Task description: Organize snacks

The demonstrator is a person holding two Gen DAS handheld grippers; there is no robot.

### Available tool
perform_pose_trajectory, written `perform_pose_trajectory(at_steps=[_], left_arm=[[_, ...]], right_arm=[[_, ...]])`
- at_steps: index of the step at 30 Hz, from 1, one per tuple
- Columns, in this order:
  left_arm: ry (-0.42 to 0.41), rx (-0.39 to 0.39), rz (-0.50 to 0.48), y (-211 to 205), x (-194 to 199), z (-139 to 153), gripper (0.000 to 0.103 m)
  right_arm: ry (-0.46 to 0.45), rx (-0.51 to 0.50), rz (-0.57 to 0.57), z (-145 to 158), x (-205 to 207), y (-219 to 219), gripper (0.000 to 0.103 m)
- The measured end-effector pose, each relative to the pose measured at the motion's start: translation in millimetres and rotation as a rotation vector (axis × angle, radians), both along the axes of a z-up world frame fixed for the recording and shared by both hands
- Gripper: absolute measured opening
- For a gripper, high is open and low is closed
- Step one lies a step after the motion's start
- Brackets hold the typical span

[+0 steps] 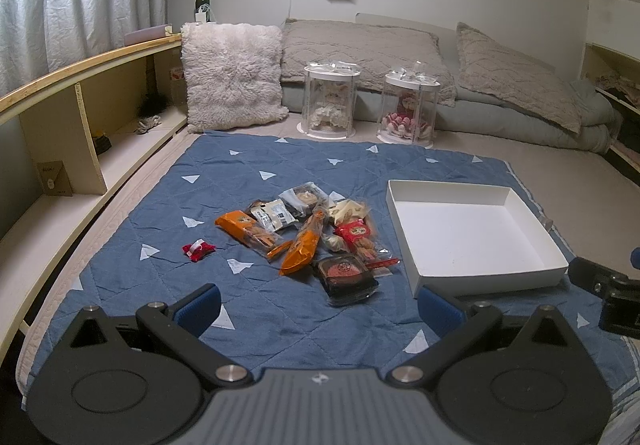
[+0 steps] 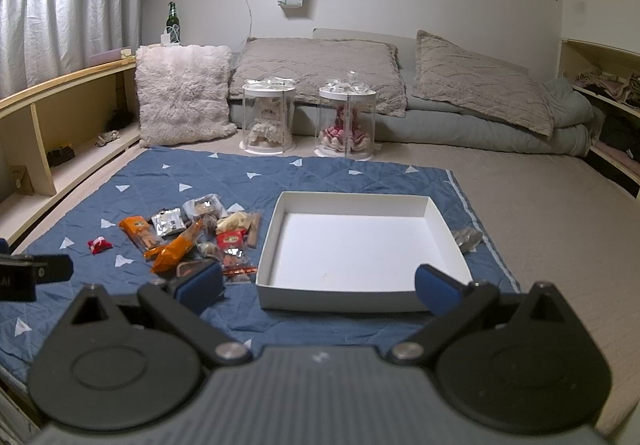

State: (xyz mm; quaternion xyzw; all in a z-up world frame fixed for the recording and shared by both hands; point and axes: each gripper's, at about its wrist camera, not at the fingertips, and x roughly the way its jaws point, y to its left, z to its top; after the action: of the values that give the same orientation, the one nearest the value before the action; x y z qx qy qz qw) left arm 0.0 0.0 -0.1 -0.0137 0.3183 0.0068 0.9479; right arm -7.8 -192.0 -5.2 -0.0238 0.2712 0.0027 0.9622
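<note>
A heap of wrapped snacks [image 1: 308, 233] lies on a blue quilted mat [image 1: 224, 181]; it also shows in the right wrist view [image 2: 192, 233]. A small red packet [image 1: 198, 250] lies apart to its left. An empty white box [image 1: 472, 229] sits right of the heap, also in the right wrist view [image 2: 360, 245]. My left gripper [image 1: 318, 309] is open and empty, near the mat's front, just short of a dark round snack tray [image 1: 346, 277]. My right gripper [image 2: 318, 287] is open and empty at the box's near wall.
Two clear cylinders with dolls [image 1: 328, 101] [image 1: 408, 109] stand beyond the mat. A fluffy cushion [image 1: 232, 77], grey pillows [image 1: 360, 49] and folded bedding [image 1: 520, 117] line the back. Wooden shelves [image 1: 80, 113] run along the left. A small silver object [image 2: 466, 239] lies right of the box.
</note>
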Motion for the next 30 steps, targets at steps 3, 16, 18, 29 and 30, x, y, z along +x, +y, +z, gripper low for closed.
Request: perform_pose_trajectory(at_steps=[3, 16, 18, 29, 30], left_arm=[[-0.001, 0.000, -0.003, 0.1, 0.0, -0.2, 0.103], [0.000, 0.000, -0.003, -1.9, -0.6, -3.5, 0.103], [0.000, 0.001, -0.003, -1.9, -0.5, -3.6, 0.103], [0.000, 0.000, -0.003, -1.9, -0.5, -3.5, 0.103], [0.000, 0.000, -0.003, -2.1, -0.6, -4.0, 0.103]], right_arm=[[0.001, -0.002, -0.001, -1.4, 1.1, -2.0, 0.103], [0.005, -0.005, -0.002, -2.2, -1.0, -2.5, 0.103], [0.004, -0.005, -0.001, -2.2, -0.9, -2.6, 0.103], [0.004, -0.004, -0.003, -2.3, -1.0, -2.7, 0.103], [0.004, -0.004, -0.003, -2.3, -1.0, -2.7, 0.103]])
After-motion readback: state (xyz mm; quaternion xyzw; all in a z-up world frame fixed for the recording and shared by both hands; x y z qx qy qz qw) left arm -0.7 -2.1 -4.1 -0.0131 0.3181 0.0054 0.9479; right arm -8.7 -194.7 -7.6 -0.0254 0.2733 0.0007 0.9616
